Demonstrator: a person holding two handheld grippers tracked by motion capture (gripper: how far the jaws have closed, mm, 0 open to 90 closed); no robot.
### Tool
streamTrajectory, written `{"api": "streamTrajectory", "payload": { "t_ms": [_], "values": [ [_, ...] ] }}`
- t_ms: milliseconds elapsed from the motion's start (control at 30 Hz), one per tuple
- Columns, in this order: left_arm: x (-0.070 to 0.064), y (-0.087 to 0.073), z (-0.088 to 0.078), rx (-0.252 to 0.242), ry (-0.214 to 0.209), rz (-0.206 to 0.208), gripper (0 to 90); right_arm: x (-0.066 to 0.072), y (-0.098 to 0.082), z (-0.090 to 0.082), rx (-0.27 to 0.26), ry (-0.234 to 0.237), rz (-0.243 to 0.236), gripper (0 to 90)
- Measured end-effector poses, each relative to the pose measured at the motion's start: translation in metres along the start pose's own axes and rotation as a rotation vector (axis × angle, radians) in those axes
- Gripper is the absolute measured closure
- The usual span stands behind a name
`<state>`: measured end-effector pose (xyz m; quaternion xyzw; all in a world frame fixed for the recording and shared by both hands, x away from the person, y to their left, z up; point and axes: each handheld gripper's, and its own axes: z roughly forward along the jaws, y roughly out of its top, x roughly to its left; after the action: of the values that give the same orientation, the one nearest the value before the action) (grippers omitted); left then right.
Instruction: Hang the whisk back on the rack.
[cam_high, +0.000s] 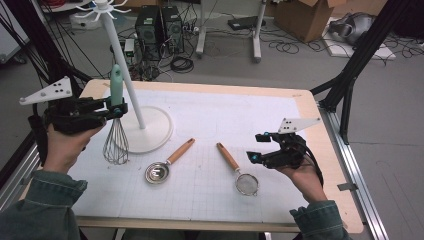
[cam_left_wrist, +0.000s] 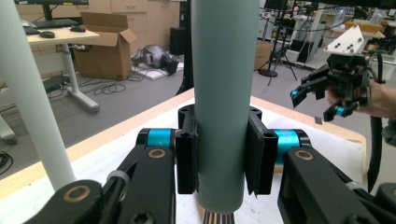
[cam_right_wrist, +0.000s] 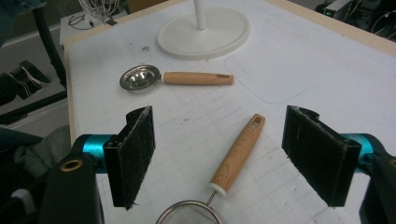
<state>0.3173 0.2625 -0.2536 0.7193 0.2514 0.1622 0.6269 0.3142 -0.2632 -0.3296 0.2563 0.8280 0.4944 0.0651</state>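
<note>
A whisk with a pale green handle (cam_high: 116, 82) and a wire head (cam_high: 116, 144) hangs upright above the table's left side. My left gripper (cam_high: 117, 109) is shut on the handle just above the wires. In the left gripper view both pads press the green handle (cam_left_wrist: 224, 84), with my left gripper (cam_left_wrist: 223, 144) around it. My right gripper (cam_high: 256, 147) stands open over the right side of the mat, nothing between its pads. In the right gripper view my right gripper (cam_right_wrist: 224, 140) hovers above a wooden-handled strainer (cam_right_wrist: 238, 154), apart from it.
A white hook stand (cam_high: 124, 70) rises from a round base (cam_high: 155, 131) right beside the whisk; its pole (cam_left_wrist: 28, 102) shows close by. A wooden-handled metal scoop (cam_high: 167, 164) and the strainer (cam_high: 239, 172) lie mid-mat. The white mat (cam_high: 225, 115) covers the wooden table.
</note>
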Motion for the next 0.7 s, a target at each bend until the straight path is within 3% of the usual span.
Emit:
{"api": "streamTrajectory", "payload": {
  "t_ms": [267,700],
  "values": [
    [0.005,0.004,0.0,-0.009,0.006,-0.018,69.4,0.0,0.0,0.002,0.004,0.008,-0.001,24.8],
    [0.011,0.014,0.0,-0.051,-0.033,-0.039,69.3,0.001,0.0,0.001,0.009,0.005,-0.009,24.7]
  ]
}}
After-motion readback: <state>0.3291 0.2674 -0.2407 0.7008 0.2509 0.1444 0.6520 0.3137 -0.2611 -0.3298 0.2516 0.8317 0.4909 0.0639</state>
